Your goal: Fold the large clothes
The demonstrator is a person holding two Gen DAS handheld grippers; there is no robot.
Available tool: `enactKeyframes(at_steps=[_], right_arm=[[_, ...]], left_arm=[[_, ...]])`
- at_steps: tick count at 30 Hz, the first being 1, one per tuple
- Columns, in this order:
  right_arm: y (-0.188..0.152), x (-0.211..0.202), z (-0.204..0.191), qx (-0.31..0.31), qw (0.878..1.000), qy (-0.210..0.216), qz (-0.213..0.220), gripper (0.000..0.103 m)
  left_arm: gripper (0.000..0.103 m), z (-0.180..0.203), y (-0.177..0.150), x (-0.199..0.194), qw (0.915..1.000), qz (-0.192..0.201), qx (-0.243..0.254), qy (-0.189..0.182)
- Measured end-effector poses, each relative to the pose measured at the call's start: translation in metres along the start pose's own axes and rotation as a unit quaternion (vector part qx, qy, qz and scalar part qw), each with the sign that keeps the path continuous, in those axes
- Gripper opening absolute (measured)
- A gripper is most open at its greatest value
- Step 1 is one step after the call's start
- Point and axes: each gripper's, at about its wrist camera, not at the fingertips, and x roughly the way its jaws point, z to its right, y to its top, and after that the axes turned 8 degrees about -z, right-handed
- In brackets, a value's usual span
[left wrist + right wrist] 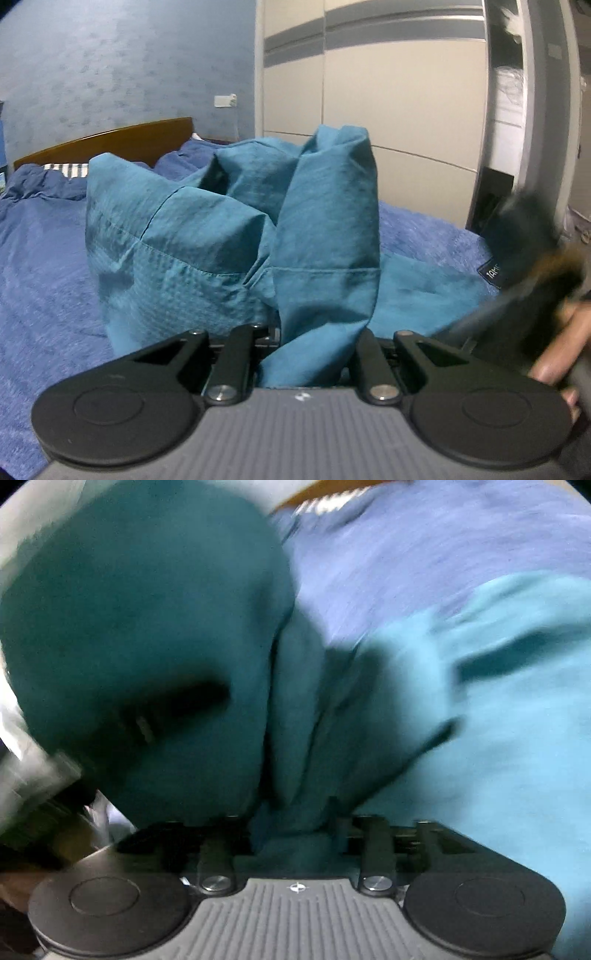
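Observation:
A large teal garment (229, 236) lies bunched on the bed, with stitched hems and folds standing up in the left wrist view. My left gripper (306, 343) is shut on a fold of it; the cloth hides the fingertips. In the right wrist view, which is motion-blurred, the same teal garment (184, 646) bulges up at the left and spreads paler at the right. My right gripper (291, 830) is shut on a bunch of it, fingertips hidden. The right gripper and the hand holding it show blurred at the right edge of the left wrist view (535, 280).
A blue bedspread (44, 258) covers the bed, with a wooden headboard (110, 142) at the back left. A blue wall stands behind, and cream wardrobe doors (388, 92) at the right. A striped pillow (66, 170) peeks out by the headboard.

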Motion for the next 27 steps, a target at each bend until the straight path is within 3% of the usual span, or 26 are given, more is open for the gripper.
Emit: enactKeyframes(at_steps=[1,6,9,12,15,21,24,26,27], right_arm=[[0.000,-0.020,0.008,0.013,1.000,-0.003,0.023,0.063],[0.003,-0.095,0.046,0.066,0.993,0.002,0.101,0.071],[0.002,-0.124,0.064,0.098,0.984,0.042,0.145,0.077],[0.001,-0.141,0.080,0.128,0.970,0.106,0.179,0.089],[0.012,-0.137,0.084,0.115,0.972,0.122,0.167,0.095],[0.059,-0.098,0.076,0.054,0.993,0.086,0.065,0.095],[0.084,-0.075,0.056,0.000,0.999,0.048,0.013,0.090],[0.094,-0.064,0.041,-0.028,0.999,0.007,-0.012,0.074],[0.097,-0.061,0.035,-0.040,0.999,-0.016,-0.017,0.048]], left_arm=[[0.008,0.005,0.002,0.006,1.0000,-0.004,0.003,-0.001],[0.009,0.032,0.006,0.039,0.9995,-0.021,0.025,0.000],[0.010,0.046,0.007,0.057,0.9985,-0.035,0.043,0.002],[0.012,0.060,0.006,0.076,0.9964,-0.049,0.069,0.005],[0.015,0.071,0.001,0.090,0.9946,-0.058,0.086,0.008],[0.019,0.079,-0.013,0.088,0.9934,-0.058,0.098,0.008],[0.019,0.072,-0.015,0.083,0.9939,-0.057,0.095,0.005],[0.019,0.067,-0.015,0.082,0.9941,-0.056,0.093,0.004],[0.019,0.063,-0.018,0.074,0.9942,-0.055,0.092,0.004]])
